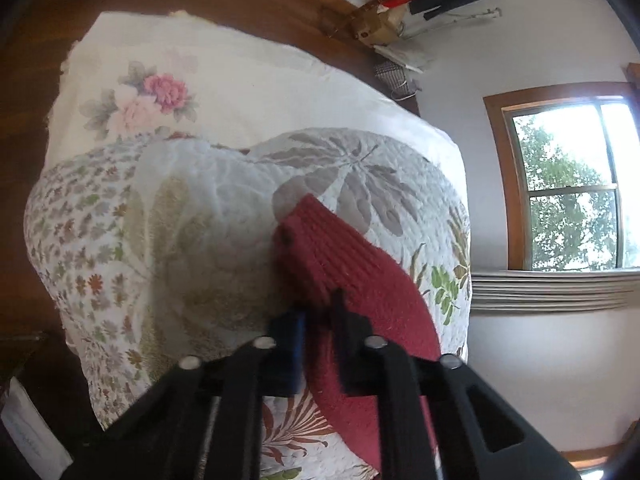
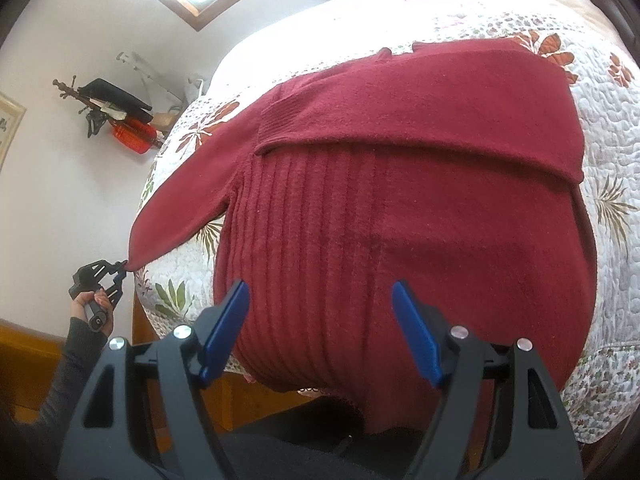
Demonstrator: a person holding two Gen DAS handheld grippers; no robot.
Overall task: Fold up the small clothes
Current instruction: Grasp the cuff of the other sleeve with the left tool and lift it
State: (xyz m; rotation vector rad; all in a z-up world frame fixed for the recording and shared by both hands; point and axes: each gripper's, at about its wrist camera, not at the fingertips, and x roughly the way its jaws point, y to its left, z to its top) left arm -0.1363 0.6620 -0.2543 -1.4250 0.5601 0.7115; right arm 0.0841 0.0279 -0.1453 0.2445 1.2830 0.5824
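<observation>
A dark red knit sweater (image 2: 400,208) lies spread on the floral quilt (image 2: 612,128) of a bed. One sleeve (image 2: 420,120) is folded flat across its chest. The other sleeve (image 2: 180,208) is pulled out straight past the bed's left edge, where my left gripper (image 2: 120,270) is shut on its cuff. In the left wrist view the red sleeve (image 1: 352,272) runs in between the closed fingers of my left gripper (image 1: 318,316). My right gripper (image 2: 320,286) hovers open over the sweater's ribbed lower body, with nothing between its blue pads (image 2: 228,328).
The quilt (image 1: 200,208) drapes over the bed's edges, with a flowered pillow (image 1: 160,92) at the head. A window (image 1: 568,192) and a wall heater (image 1: 552,292) stand beyond the bed. A rack with bags (image 2: 116,116) stands by the wall. A person's hand (image 2: 90,300) holds the left gripper.
</observation>
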